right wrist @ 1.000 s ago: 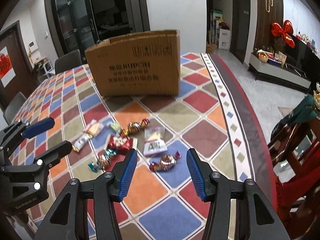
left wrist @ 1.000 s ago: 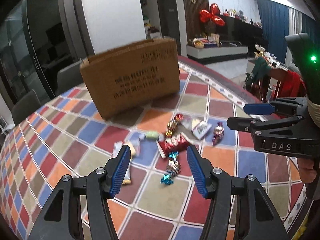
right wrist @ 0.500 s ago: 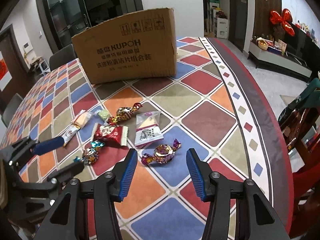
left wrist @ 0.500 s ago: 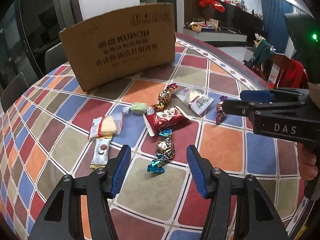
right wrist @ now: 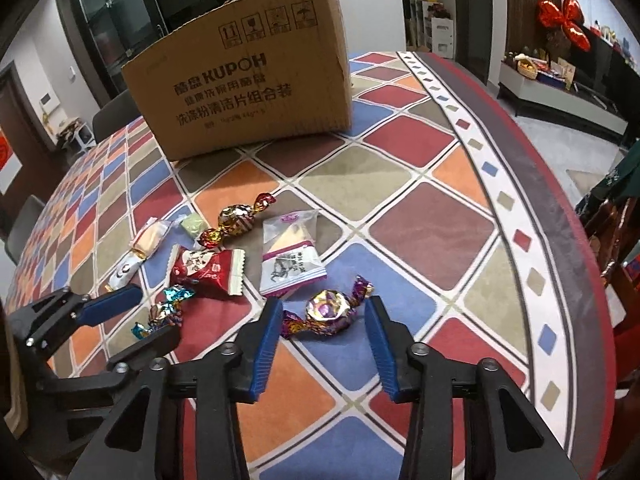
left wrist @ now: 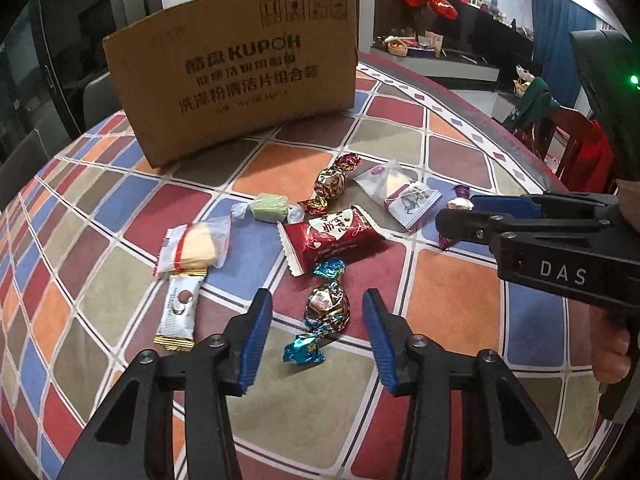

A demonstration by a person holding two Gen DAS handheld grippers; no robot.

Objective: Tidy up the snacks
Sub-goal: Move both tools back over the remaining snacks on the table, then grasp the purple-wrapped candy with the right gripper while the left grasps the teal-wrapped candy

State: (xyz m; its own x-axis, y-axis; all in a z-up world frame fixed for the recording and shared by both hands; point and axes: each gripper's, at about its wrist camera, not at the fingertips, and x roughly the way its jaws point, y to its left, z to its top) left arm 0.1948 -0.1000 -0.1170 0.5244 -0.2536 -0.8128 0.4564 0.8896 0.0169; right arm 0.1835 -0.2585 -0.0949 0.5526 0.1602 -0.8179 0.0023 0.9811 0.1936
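Several wrapped snacks lie on a checkered tablecloth in front of a brown cardboard box (left wrist: 236, 80), also in the right wrist view (right wrist: 248, 84). My left gripper (left wrist: 318, 312) is open, its fingers on either side of a blue-ended foil candy (left wrist: 326, 306) that also shows in the right wrist view (right wrist: 164, 310). My right gripper (right wrist: 322, 316) is open around a purple-ended foil candy (right wrist: 330, 308). A red packet (left wrist: 332, 236) and a white-purple packet (right wrist: 290, 262) lie between them and the box.
A green candy (left wrist: 270, 206), a gold-red foil candy (left wrist: 330, 184), a clear packet with a yellow cake (left wrist: 196, 246) and a white stick packet (left wrist: 178, 310) lie to the left. The table's curved edge (right wrist: 576, 264) runs on the right, with chairs beyond.
Both grippers have moved down and forward toward the snacks. Each open gripper now straddles one foil candy. The box looms larger.
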